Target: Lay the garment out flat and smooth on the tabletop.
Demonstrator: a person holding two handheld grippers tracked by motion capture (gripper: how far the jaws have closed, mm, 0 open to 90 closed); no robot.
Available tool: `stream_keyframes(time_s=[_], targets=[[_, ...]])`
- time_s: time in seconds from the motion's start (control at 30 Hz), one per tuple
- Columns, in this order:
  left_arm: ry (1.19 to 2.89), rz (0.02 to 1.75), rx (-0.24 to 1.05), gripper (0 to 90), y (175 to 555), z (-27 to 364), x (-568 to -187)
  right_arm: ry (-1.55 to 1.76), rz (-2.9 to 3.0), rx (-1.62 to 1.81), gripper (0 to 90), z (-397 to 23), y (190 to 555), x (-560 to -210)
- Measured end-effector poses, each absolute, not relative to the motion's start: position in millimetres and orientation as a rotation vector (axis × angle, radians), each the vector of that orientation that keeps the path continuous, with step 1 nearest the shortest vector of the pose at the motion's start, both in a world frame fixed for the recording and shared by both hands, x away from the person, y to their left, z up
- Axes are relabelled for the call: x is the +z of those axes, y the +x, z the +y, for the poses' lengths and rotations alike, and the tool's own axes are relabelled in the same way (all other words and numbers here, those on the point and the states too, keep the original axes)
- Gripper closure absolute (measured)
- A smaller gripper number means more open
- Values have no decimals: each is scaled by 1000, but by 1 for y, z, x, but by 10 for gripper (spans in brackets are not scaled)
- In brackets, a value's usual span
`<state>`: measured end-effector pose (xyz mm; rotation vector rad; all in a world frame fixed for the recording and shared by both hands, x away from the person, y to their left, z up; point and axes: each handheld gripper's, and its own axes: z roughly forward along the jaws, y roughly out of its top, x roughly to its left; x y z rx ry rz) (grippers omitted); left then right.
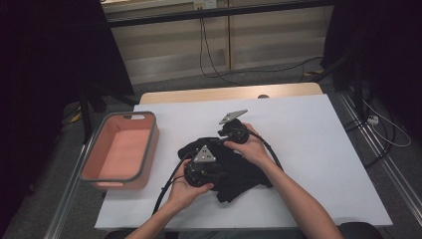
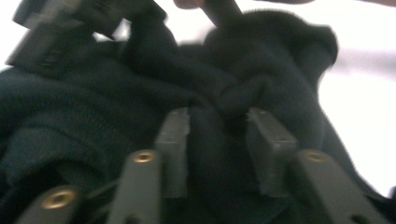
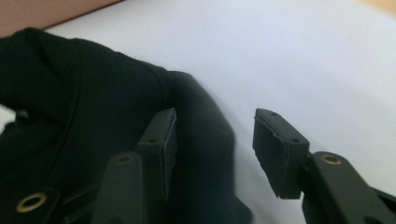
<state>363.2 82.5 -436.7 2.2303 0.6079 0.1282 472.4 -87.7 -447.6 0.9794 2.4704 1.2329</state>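
Observation:
A black garment (image 1: 245, 175) lies crumpled on the white table top (image 1: 318, 149), just in front of the person. My left gripper (image 1: 218, 172) pushes into its near left side; in the left gripper view (image 2: 218, 133) a thick fold of the black garment (image 2: 261, 70) fills the gap between the pads, and the jaws are shut on it. My right gripper (image 1: 225, 143) sits at the garment's far edge. In the right gripper view (image 3: 215, 144) its jaws stand open, the left pad (image 3: 163, 140) against the black garment (image 3: 84, 112), the right pad over bare table.
A salmon-coloured basket with a grey rim (image 1: 149, 144) stands at the table's left side, with nothing in it. White table surface (image 1: 308, 124) spreads to the right and behind the garment. Cables trail from both grippers toward the person.

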Motion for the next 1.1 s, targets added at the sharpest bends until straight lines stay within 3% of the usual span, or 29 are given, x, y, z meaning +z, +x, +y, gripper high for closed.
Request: stream_keyframes(time_s=[0.17,0.3,0.37,0.67,1.1], targets=[[2244,601,114,735,365,84,-437,940,2538,1170,530,-75,476,-457],[2261,597,94,847,367,88,-434,869,2542,1110,814,-75,472,-457],[2252,613,92,855,369,91,-433,857,2520,1100,859,-81,469,-457],[2230,667,132,858,383,105,-425,965,2391,1052,866,-138,444,-450],[2246,630,148,857,394,92,-423,958,2386,1054,868,-184,353,-437]])
